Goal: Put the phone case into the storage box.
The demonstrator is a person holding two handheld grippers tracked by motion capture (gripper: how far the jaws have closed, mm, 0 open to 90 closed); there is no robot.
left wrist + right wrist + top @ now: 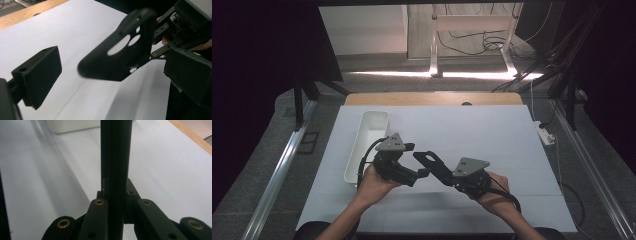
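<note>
Right gripper [443, 171]: held low over the near middle of the table in the person's right hand [497, 196], jaws clamped on the end of a flat black phone case [430, 161]; the right gripper view looks straight along the case's thin edge [116, 170], pinched between the linkages.

Phone case: in the air, not on the table, between the two grippers; its long axis runs from the right gripper up and toward the left one, free end leading. In the left gripper view its broad face [117, 53] shows, with cut-out holes, slightly blurred.

Left gripper [412, 160]: held in the person's left hand [374, 182], jaws spread wide, one pad [37, 75] to the left and the other [187, 72] at the right edge of its own view; nothing touches them yet.

Key relation: the case's free end sits inside the gap between the left jaws, nearer the right-hand pad, apparently lined up for a hand-over.

White bin [367, 145]: long, open, seemingly empty, at the left of the white tabletop [492, 130], just beyond the left gripper, a likely destination.

Risk, as judged: the broad face must sit square between the pads before closing.
</note>
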